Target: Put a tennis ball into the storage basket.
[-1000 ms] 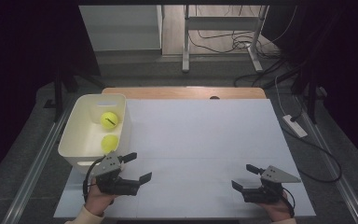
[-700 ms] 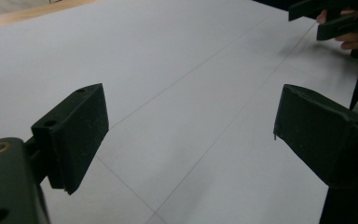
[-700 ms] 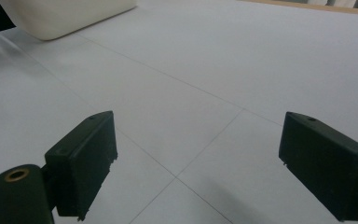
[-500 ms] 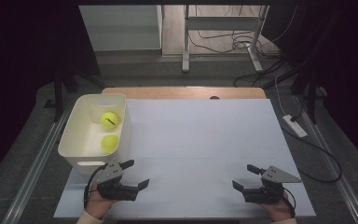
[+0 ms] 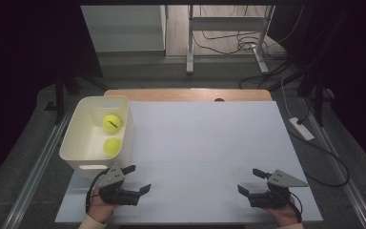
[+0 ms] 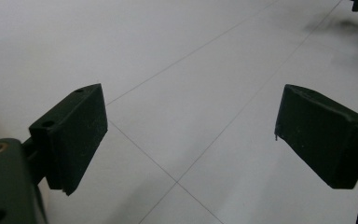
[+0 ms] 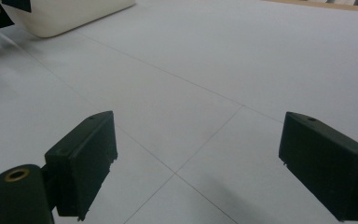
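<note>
Left tool (image 5: 138, 179) lower than before, jaws just opening.

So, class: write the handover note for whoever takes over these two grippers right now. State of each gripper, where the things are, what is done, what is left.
Left gripper: jaws have just been opening and stand wide, nothing between them, low over the white table just in front of the bin.
Right gripper: open, empty, near the table's front right.
Things: both tennis balls, the far one and the near one, lie inside the white bin at the table's left.
Done: it seems the balls are binned; none lies on the table.
Left: probably nothing but parking both grippers.
</note>
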